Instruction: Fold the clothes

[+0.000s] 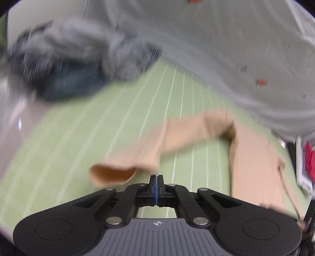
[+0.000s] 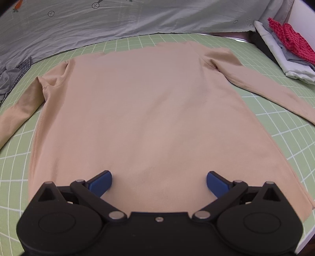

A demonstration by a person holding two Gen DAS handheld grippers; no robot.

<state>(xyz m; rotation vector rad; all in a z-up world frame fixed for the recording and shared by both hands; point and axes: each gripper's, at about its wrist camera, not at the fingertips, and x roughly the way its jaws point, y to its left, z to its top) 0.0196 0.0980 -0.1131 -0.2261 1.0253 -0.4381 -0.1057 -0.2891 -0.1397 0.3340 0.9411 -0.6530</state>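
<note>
A beige long-sleeved shirt (image 2: pixel 153 110) lies spread flat on the green grid mat (image 2: pixel 275 137), its hem toward me. My right gripper (image 2: pixel 159 181) hovers over the hem with its blue fingers (image 2: pixel 102 183) wide apart and nothing between them. In the blurred left wrist view, the shirt's sleeve (image 1: pixel 157 141) runs from the shoulder across the mat (image 1: pixel 78 147), and its open cuff (image 1: pixel 112 174) droops. My left gripper (image 1: pixel 156 178) has its jaws pressed together right at the sleeve's lower edge near the cuff, and it seems to pinch the fabric there.
A grey printed sheet (image 2: pixel 137 17) borders the mat's far side. A crumpled pile of grey and dark clothes (image 1: pixel 69 59) lies at the mat's far left. A folded stack (image 2: pixel 285 59) topped by a red cloth (image 2: pixel 289 37) sits at the far right.
</note>
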